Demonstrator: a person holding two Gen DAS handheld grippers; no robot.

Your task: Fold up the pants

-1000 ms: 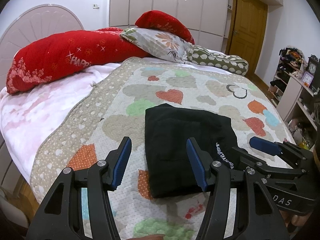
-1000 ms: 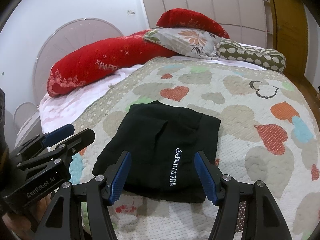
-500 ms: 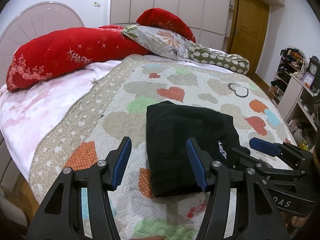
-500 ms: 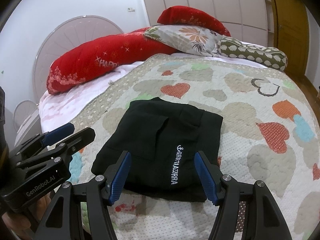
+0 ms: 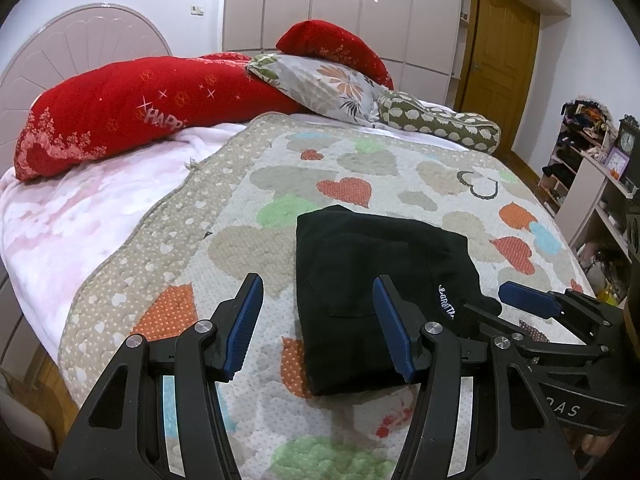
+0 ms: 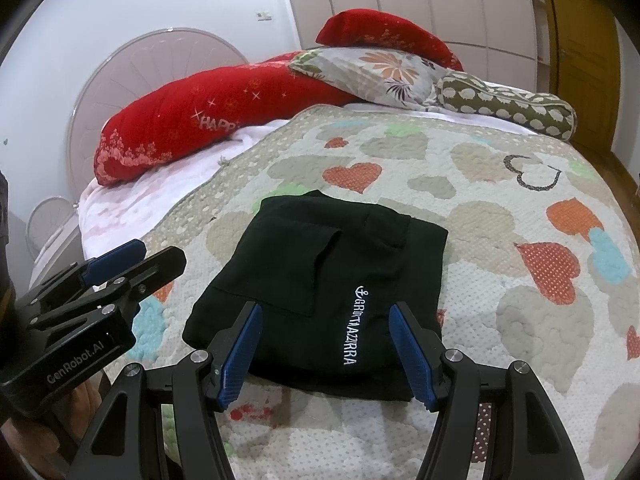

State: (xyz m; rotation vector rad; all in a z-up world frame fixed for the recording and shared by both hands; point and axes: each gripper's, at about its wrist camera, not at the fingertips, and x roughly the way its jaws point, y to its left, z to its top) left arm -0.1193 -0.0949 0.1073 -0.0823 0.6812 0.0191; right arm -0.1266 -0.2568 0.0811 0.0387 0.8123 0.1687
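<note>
The black pants [image 5: 360, 280] lie folded into a compact rectangle on the heart-patterned quilt [image 5: 280, 184], with white lettering near the right edge. They also show in the right wrist view [image 6: 320, 280]. My left gripper [image 5: 318, 326] is open and empty, hovering just above the near left part of the pants. My right gripper [image 6: 326, 354] is open and empty, just above the near edge of the pants. Each gripper shows in the other's view: the right one at the lower right [image 5: 532, 312], the left one at the lower left [image 6: 116, 272].
Red pillows [image 5: 120, 112], a floral pillow [image 5: 324, 88] and a green bolster [image 5: 440, 126] lie at the head of the bed. A pink blanket [image 5: 72, 216] covers the left side. Shelves with clutter [image 5: 592, 168] stand at the right, a wooden door [image 5: 500, 60] behind.
Both grippers have drawn back and up slightly from the folded pants. The pants have not moved. Both grippers stay open.
</note>
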